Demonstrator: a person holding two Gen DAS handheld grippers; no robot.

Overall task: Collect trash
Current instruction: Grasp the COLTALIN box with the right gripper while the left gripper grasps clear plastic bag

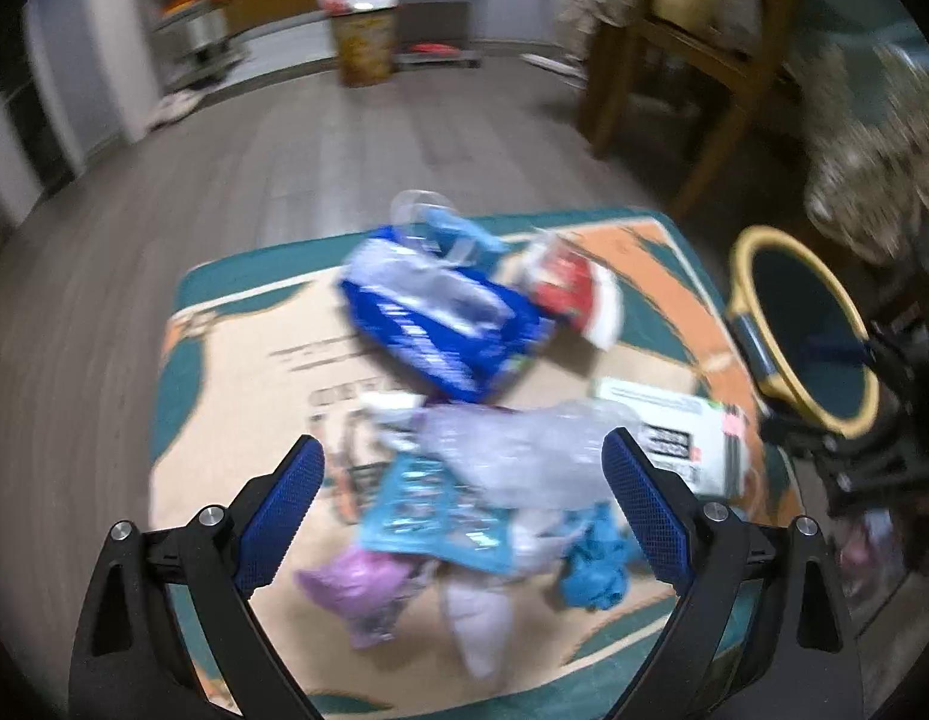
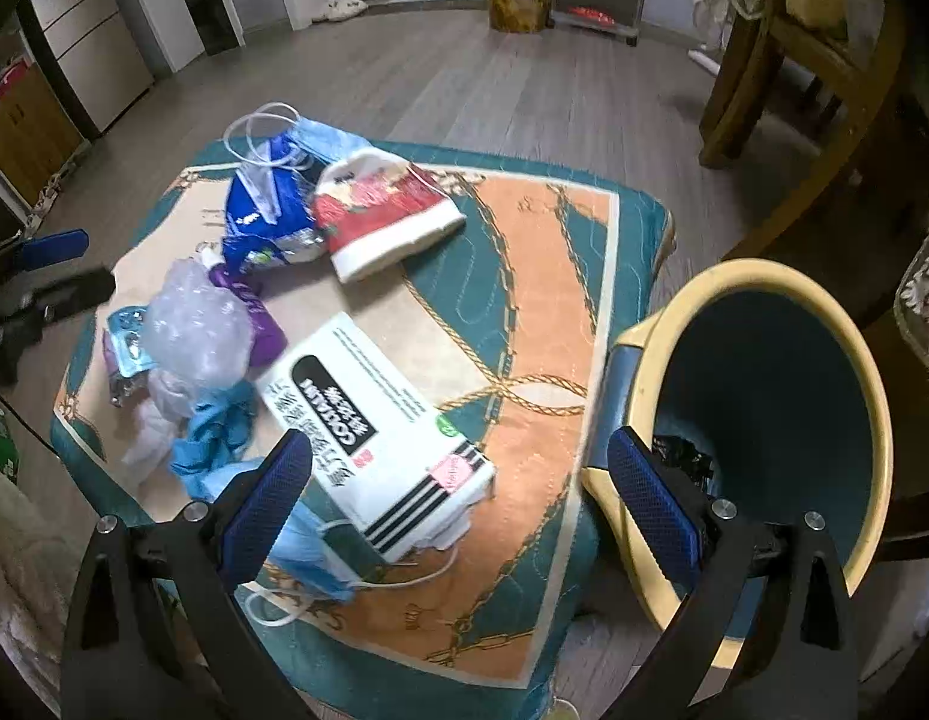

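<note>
we hold our left gripper point(image 1: 461, 468) and right gripper point(image 2: 458, 474) both spread wide, empty; trash pile point(image 2: 200, 336) crowds the mat's point(image 2: 542, 252) left edge, right half bare, bin point(image 2: 758, 396) just off the right edge.

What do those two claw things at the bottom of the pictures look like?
The left gripper and the right gripper look alike: two black plastic arms in a V shape, silver round bolts at the joints, and flat fingers faced with blue, mesh-textured pads. No cables, sleeves or markings show.
</note>
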